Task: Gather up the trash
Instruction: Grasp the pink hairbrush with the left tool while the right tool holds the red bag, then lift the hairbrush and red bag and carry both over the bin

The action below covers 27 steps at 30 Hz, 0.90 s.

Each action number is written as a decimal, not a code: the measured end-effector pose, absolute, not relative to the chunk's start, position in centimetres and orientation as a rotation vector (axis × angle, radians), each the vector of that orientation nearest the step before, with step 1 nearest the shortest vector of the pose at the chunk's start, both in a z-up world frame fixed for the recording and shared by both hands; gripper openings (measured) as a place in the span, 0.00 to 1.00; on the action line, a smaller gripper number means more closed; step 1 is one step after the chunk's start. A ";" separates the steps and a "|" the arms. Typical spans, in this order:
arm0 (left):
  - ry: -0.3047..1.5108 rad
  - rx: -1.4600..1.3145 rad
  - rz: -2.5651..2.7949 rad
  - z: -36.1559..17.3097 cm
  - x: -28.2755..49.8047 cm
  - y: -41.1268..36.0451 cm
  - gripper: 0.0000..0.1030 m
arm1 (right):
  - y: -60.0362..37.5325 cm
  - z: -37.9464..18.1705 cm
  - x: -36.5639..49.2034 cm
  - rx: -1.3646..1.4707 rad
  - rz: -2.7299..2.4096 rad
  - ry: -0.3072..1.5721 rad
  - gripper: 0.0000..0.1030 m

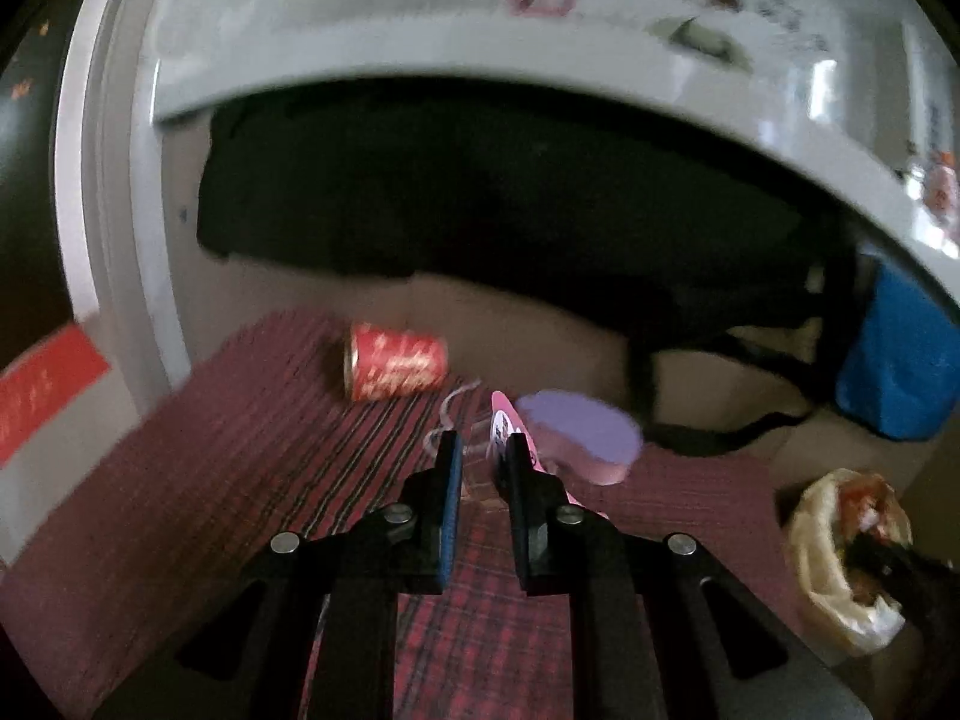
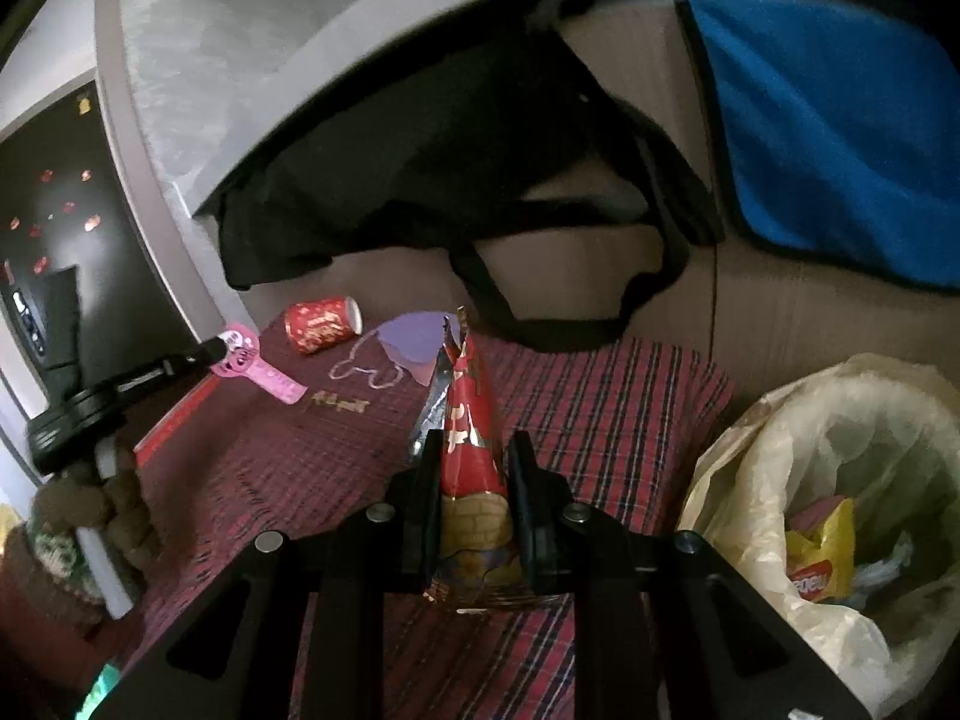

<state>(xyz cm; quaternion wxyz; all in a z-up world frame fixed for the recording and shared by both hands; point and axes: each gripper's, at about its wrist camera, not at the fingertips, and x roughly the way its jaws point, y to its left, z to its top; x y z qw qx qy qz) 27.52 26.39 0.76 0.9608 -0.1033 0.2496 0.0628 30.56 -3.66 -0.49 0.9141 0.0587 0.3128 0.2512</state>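
In the left wrist view my left gripper [image 1: 480,450] has a pink printed wrapper [image 1: 503,420] lying against its right finger. The right wrist view shows that gripper [image 2: 217,350] holding the pink wrapper [image 2: 255,371] lifted above the red plaid mat [image 2: 600,420]. My right gripper [image 2: 471,450] is shut on a crumpled red and gold snack wrapper [image 2: 468,408] that stands up between its fingers. On the mat lie a red paper cup [image 1: 396,369] [image 2: 324,324] on its side, a purple face mask [image 1: 576,432] [image 2: 420,339] and a small gold wrapper [image 2: 339,402].
A bin lined with a pale plastic bag [image 2: 750,420] [image 1: 822,540] stands at the right and holds a yellow packet [image 2: 822,552]. A black bag [image 2: 420,168] and a blue cloth [image 2: 840,138] hang under a white table edge [image 1: 420,60]. Cardboard covers the floor behind.
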 end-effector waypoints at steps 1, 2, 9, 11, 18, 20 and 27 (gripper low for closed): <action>0.488 -0.192 0.118 1.5 26.8 25.5 0.14 | -3.6 0.0 30.2 0.119 0.520 0.634 0.18; 0.468 -0.170 0.109 2.2 25.9 24.5 0.14 | -3.5 0.4 29.9 0.117 0.522 0.625 0.18; 0.426 -0.113 0.074 4.0 22.6 21.6 0.14 | -3.2 3.1 27.9 0.071 0.525 0.569 0.18; 0.435 -0.120 0.053 3.7 22.2 21.1 0.14 | -3.2 3.4 27.7 0.065 0.527 0.569 0.18; 0.446 -0.151 0.017 3.1 21.2 19.9 0.14 | -3.8 3.9 27.0 0.058 0.520 0.559 0.18; 0.442 -0.147 0.009 3.2 21.0 19.4 0.14 | -3.8 4.0 26.9 0.058 0.519 0.555 0.18; 0.394 -0.120 0.002 4.7 20.4 18.1 0.14 | -4.1 4.8 26.8 0.055 0.524 0.532 0.18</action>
